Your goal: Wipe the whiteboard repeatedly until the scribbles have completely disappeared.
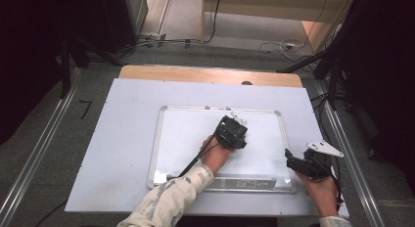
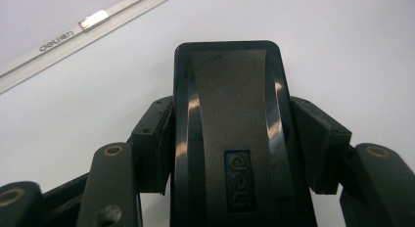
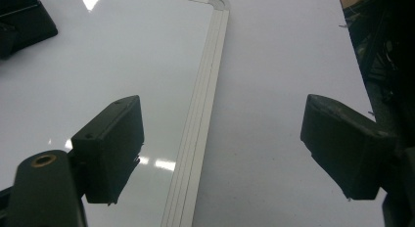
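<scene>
Pale grey-white board covering the wooden tabletop [image 1: 117, 139], light wood strip showing along its far edge. No clutter on it apart from the work piece.

Rectangular whiteboard with a silver metal frame [image 1: 157, 139] lies flat at the middle of the covering, long side toward the person. Writing surface looks blank and clean everywhere the high view shows it; no marker strokes in the left gripper view or the right gripper view either. A little glare at the near left corner.

Left gripper [image 1: 234, 133], in the sleeved left hand, sits over the right-centre of the whiteboard. Its jaws are clamped on a black plastic whiteboard eraser with a moulded logo [image 2: 227, 134]; pads press both flanks, and the eraser's face appears to be down on the white surface. Frame rail with printed brand runs across the upper left corner of the left gripper view.

Right gripper [image 1: 298, 163] rests at the whiteboard's right edge, near the front corner. Jaws stand wide apart, nothing between them; the frame rail runs up between the pads [image 3: 110, 148] in its own view. Whether it touches the frame I cannot tell.

Judgement: wiping is under way or near finished. No marks left to see; what remains is likely a last pass and setting the eraser down.
</scene>
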Motion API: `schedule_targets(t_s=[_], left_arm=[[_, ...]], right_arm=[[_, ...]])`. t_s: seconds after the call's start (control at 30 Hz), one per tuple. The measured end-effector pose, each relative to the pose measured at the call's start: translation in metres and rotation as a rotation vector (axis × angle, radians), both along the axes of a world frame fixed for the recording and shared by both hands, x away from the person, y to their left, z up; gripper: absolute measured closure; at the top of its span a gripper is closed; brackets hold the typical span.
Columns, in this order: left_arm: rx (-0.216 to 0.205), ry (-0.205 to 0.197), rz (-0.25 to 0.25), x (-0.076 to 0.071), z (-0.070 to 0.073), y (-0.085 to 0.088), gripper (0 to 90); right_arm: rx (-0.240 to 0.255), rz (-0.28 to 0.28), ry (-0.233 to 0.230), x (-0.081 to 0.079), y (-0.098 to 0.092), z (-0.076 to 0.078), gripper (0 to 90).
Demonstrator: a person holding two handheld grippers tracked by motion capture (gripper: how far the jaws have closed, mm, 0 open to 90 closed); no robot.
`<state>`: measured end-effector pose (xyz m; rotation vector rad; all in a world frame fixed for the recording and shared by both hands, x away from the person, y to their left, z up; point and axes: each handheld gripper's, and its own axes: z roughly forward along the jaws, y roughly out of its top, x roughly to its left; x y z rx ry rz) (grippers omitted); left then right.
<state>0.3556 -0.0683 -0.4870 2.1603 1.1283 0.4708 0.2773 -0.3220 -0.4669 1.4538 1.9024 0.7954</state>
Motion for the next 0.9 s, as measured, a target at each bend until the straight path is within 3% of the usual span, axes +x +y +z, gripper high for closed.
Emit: schedule_targets(t_s=[0.27,0.53,0.7,0.9], left_arm=[[0.001,0.009,-0.023,-0.009,0.0,-0.004,40.5],[0.013,0.021,-0.083,-0.021,0.001,-0.004,40.5],[0.022,0.023,-0.105,-0.024,0.001,0.003,40.5],[0.023,0.028,-0.086,-0.021,0.001,0.02,40.4]], right_arm=[[-0.001,0.002,-0.001,0.0,0.0,0.0,14.9],[-0.003,0.0,-0.001,0.0,0.0,0.0,14.8],[0.0,-0.007,0.0,-0.001,-0.001,0.0,14.9],[0.0,-0.008,0.002,-0.002,-0.002,-0.001,14.8]])
